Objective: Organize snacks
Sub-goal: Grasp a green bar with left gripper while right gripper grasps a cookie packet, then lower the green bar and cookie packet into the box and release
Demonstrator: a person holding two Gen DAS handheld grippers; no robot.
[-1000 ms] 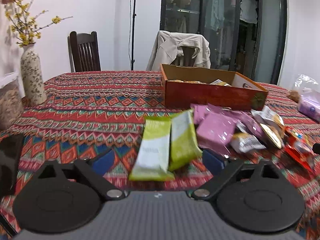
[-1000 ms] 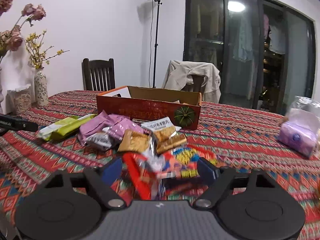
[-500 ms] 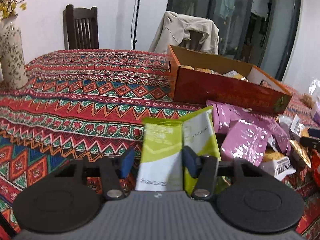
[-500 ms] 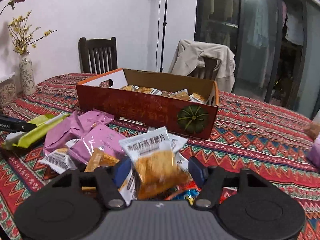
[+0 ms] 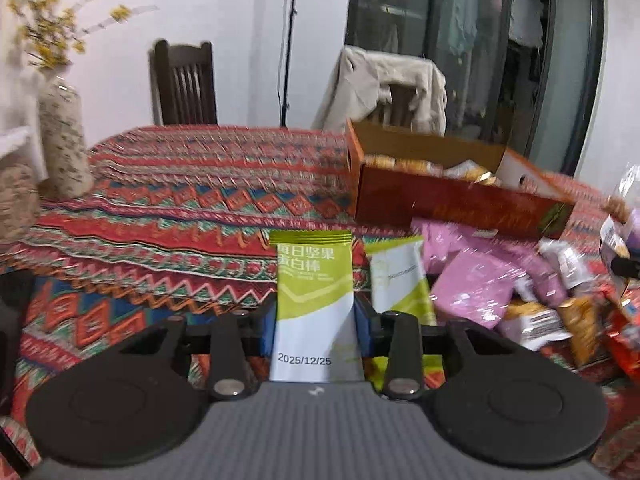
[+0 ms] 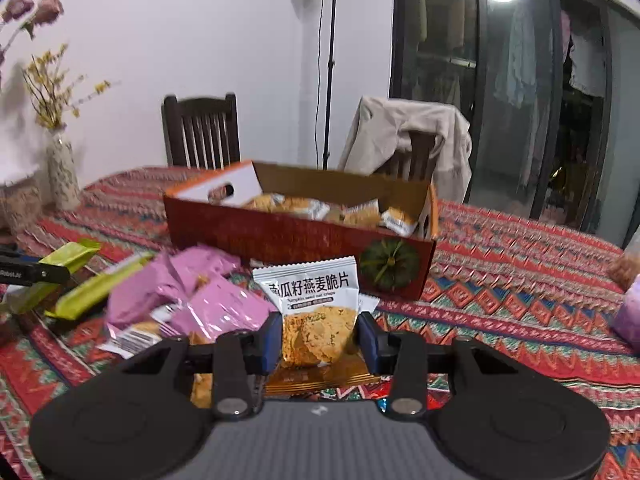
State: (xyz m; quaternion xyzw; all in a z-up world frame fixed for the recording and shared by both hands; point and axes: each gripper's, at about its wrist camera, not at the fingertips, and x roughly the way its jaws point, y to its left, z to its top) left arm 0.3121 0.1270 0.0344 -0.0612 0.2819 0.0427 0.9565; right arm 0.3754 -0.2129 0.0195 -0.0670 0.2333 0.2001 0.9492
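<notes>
My left gripper (image 5: 314,326) is shut on a green-and-white snack bar (image 5: 314,292), raised above the patterned tablecloth. A second green bar (image 5: 400,284) lies just to its right. My right gripper (image 6: 319,340) is shut on a clear oat crisp packet (image 6: 316,304) with a white printed top. Behind both stands an open red cardboard box (image 6: 280,240) holding several similar crisp packets. Pink packets (image 6: 208,292) and other snacks lie heaped between the grippers. In the right wrist view the left gripper's finger (image 6: 32,272) shows at the far left, holding the green bar (image 6: 72,254).
A speckled vase (image 5: 64,144) with yellow flowers stands at the table's left edge. Two dark chairs (image 6: 202,132) stand behind the table, one draped with a beige jacket (image 6: 404,140). A purple bag (image 6: 628,312) lies at the right. A lamp pole (image 6: 328,64) rises behind.
Both grippers went from open to shut. The left one moved in over the green bar and lifted it. The right one left the red packets, moved toward the box and took the oat crisp packet.
</notes>
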